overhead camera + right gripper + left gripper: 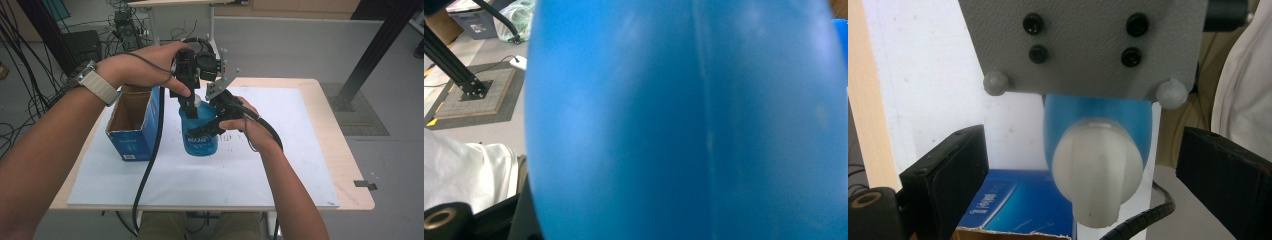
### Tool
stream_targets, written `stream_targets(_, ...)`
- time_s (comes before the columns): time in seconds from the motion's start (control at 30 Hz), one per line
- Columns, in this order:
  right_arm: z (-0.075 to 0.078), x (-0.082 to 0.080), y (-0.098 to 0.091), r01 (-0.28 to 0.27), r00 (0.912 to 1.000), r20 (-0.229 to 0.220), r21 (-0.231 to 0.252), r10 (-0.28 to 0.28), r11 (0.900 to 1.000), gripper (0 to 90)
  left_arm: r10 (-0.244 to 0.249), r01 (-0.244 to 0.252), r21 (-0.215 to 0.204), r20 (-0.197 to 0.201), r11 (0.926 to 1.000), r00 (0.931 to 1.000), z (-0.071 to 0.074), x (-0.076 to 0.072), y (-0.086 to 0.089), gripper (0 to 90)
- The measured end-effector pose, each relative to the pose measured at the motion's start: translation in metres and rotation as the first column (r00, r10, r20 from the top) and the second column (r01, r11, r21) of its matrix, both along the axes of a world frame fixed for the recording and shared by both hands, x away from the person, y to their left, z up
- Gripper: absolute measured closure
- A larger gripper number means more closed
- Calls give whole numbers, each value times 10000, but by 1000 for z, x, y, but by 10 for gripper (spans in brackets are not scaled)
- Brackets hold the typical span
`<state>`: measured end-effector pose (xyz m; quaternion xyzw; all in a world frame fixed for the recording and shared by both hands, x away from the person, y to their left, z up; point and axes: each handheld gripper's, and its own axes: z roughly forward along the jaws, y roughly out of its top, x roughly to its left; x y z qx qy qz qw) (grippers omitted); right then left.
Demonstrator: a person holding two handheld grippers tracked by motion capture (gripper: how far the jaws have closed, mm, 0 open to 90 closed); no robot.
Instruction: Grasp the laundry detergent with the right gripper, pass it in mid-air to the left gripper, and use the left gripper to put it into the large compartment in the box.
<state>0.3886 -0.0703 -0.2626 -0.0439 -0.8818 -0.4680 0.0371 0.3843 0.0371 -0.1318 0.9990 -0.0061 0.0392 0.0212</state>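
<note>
The table (345,170) is pale wood, and a white sheet (280,165) covers most of its top. On the left part of that sheet stands an open blue cardboard box (131,131), its flaps up and its brown inside showing. Just to the right of the box, near the middle of the sheet, stands a blue bottle (199,131) with a printed label low on its side; it is upright, close beside the box, though whether the two touch cannot be told.

The person's two forearms come in from below and meet over the bottle. The right claw (212,127) reaches in from the right at the level of the bottle's body and is clenched on it, one black finger lying across the front of the blue wall; in the right gripper view the bottle's side (684,120) sits hard up against the camera. The left claw (189,102) points down from above onto the bottle's top. In the left gripper view its jaws stand apart on either side of the white cap (1097,172), with a clear gap to each, so it is released and grasps nothing.
</note>
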Motion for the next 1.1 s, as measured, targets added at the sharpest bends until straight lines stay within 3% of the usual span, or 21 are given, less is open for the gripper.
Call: stream_targets(1.1,0,0,0,-53,10000,36,46,53,10000,432,-6,6,-105,54,9999,10000,0,-1,1,70)
